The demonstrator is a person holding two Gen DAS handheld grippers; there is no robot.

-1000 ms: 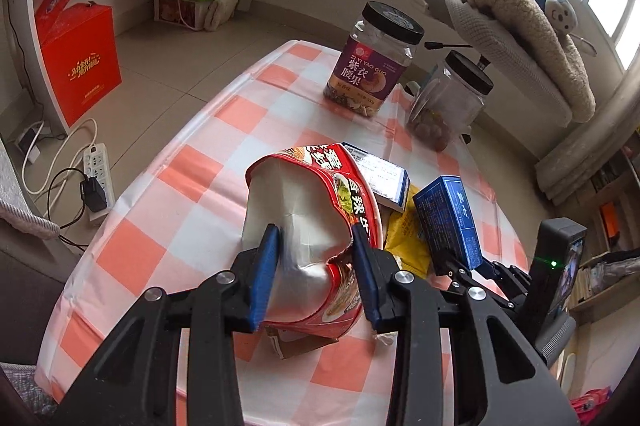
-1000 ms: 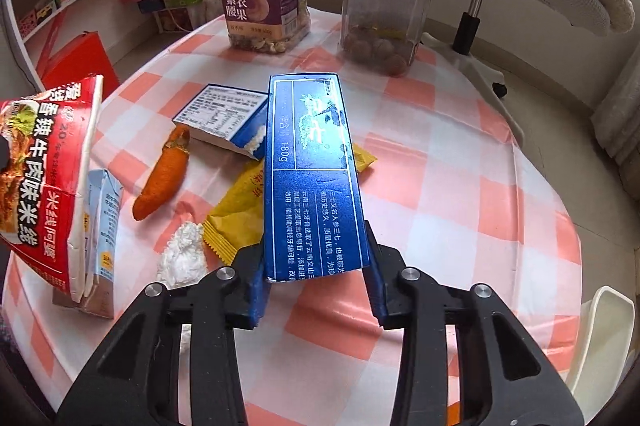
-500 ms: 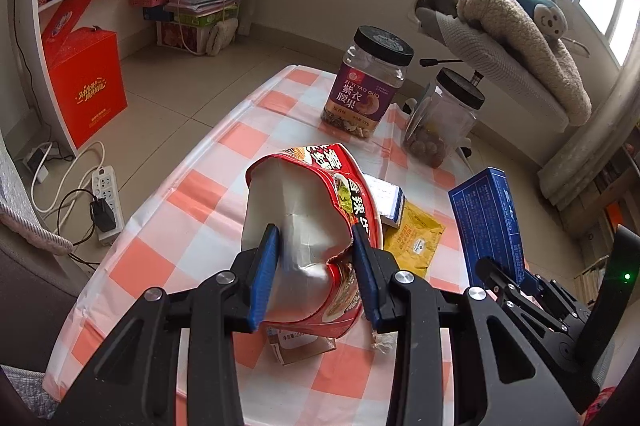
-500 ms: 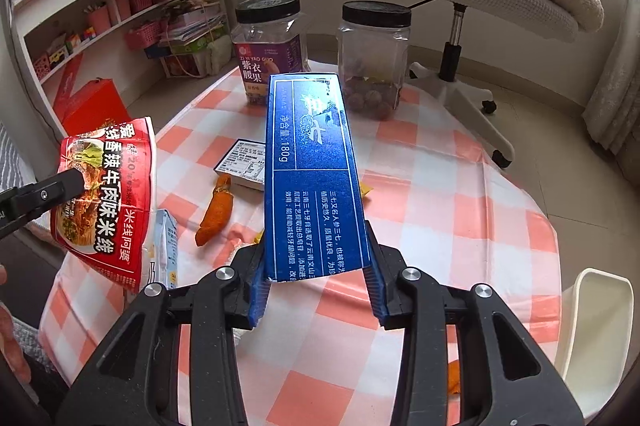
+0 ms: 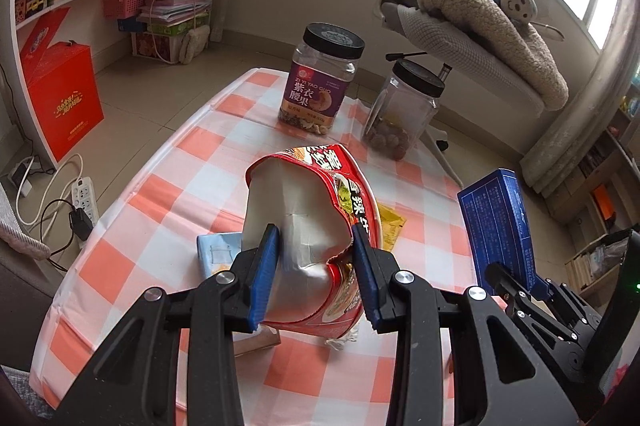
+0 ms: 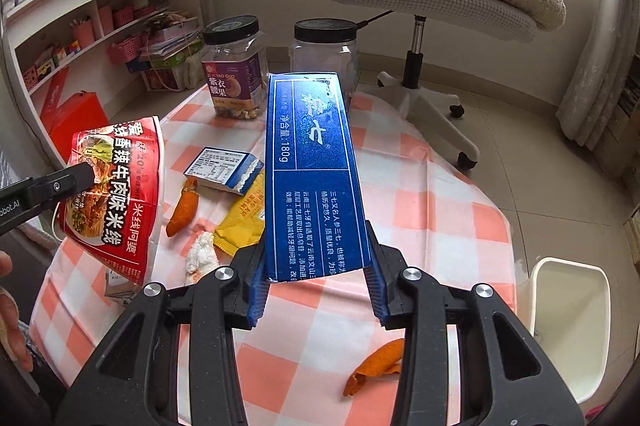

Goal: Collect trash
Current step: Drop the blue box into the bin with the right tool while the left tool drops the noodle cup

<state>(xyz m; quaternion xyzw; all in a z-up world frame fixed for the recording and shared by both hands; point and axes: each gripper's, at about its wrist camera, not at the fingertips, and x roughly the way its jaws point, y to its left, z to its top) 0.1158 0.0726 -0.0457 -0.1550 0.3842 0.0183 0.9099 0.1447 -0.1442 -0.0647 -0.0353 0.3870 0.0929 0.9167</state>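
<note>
My left gripper (image 5: 314, 268) is shut on an open red noodle bag (image 5: 316, 226) and holds it above the checked table (image 5: 160, 193); the bag also shows in the right wrist view (image 6: 116, 193). My right gripper (image 6: 316, 286) is shut on a long blue toothpaste box (image 6: 316, 169), held up over the table; the box also shows at the right of the left wrist view (image 5: 498, 226). On the table lie a small blue-white box (image 6: 224, 169), a yellow sachet (image 6: 244, 222), orange peel (image 6: 182, 214), a white paper wad (image 6: 200, 258) and a light blue carton (image 5: 218, 254).
Two black-lidded jars (image 5: 320, 81) (image 5: 404, 113) stand at the table's far end. A white bin (image 6: 568, 322) stands on the floor right of the table. More orange peel (image 6: 376, 366) lies near the front edge. An office chair (image 6: 424, 1) stands beyond.
Both grippers have risen and pulled back from the table, each keeping its hold. The blue box is now higher and further to the right of the red bag.
</note>
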